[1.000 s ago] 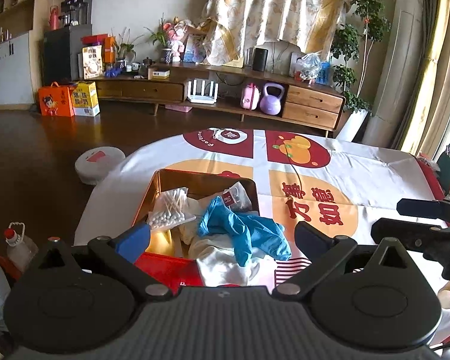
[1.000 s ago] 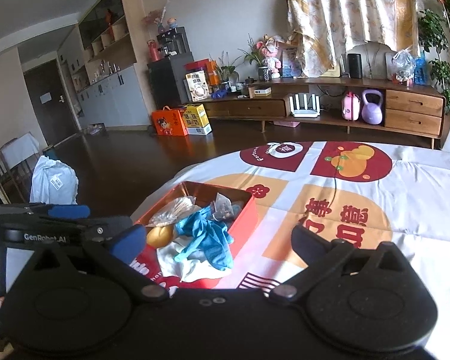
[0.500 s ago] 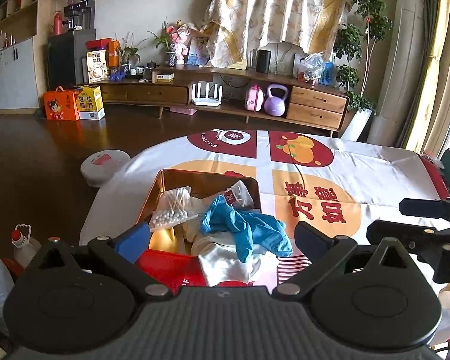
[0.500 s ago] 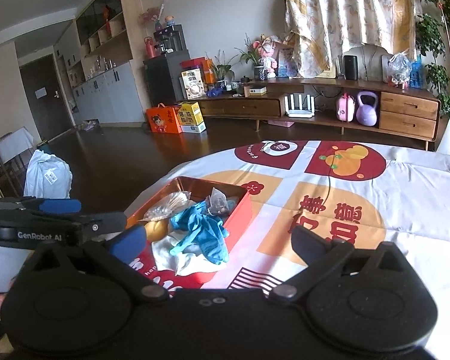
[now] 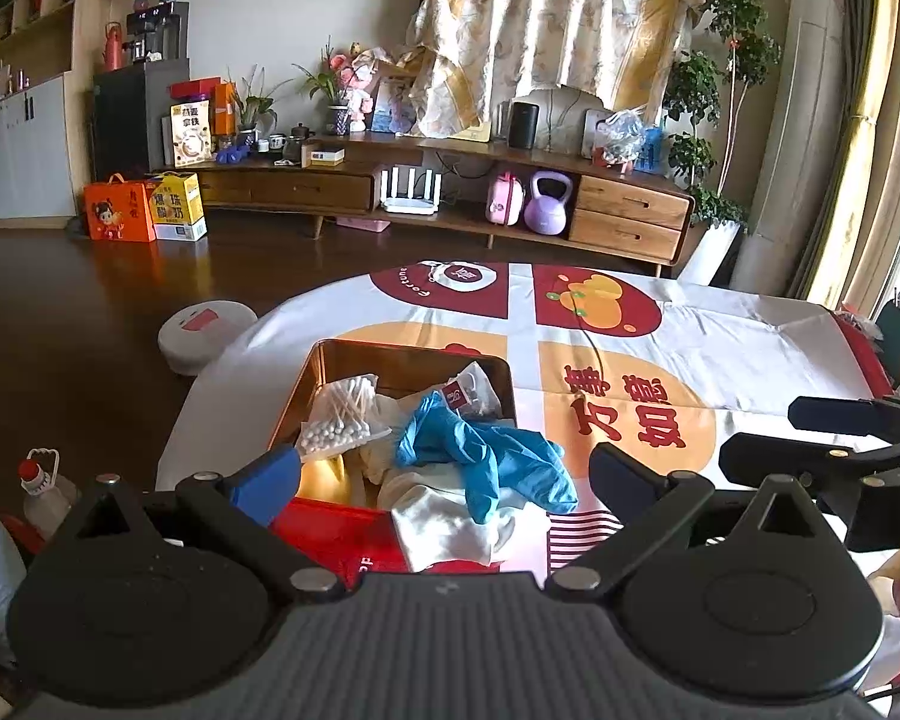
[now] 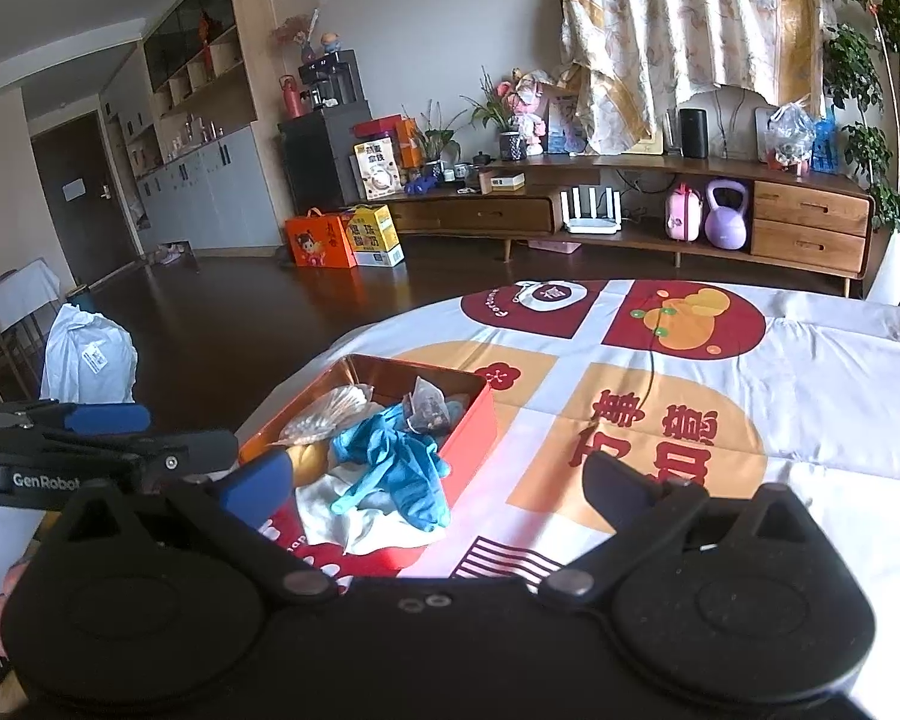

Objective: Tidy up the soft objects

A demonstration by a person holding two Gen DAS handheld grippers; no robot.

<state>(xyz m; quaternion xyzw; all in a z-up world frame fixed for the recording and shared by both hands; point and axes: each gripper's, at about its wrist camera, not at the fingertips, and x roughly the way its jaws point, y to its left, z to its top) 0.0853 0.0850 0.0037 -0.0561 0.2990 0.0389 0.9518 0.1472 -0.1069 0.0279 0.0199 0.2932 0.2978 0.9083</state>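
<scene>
Both grippers have pulled back slightly since 1.0 s ago; the box sits a little farther off in each view. Left gripper [image 5: 444, 468] hovers above the near edge of the red box [image 5: 330, 522], fingers spread wide, nothing between them. Right gripper [image 6: 435, 480] hangs level just to the right of the box, fingers likewise spread and empty. In the right wrist view the left gripper's side reads "GenRobot". Blue gloves [image 5: 486, 450] lie in the box on a white cloth [image 5: 450, 525] that drapes over its near wall; a bag of cotton swabs [image 5: 339, 414] sits at the box's left. The tablecloth [image 5: 720, 336] bears large red Chinese characters.
</scene>
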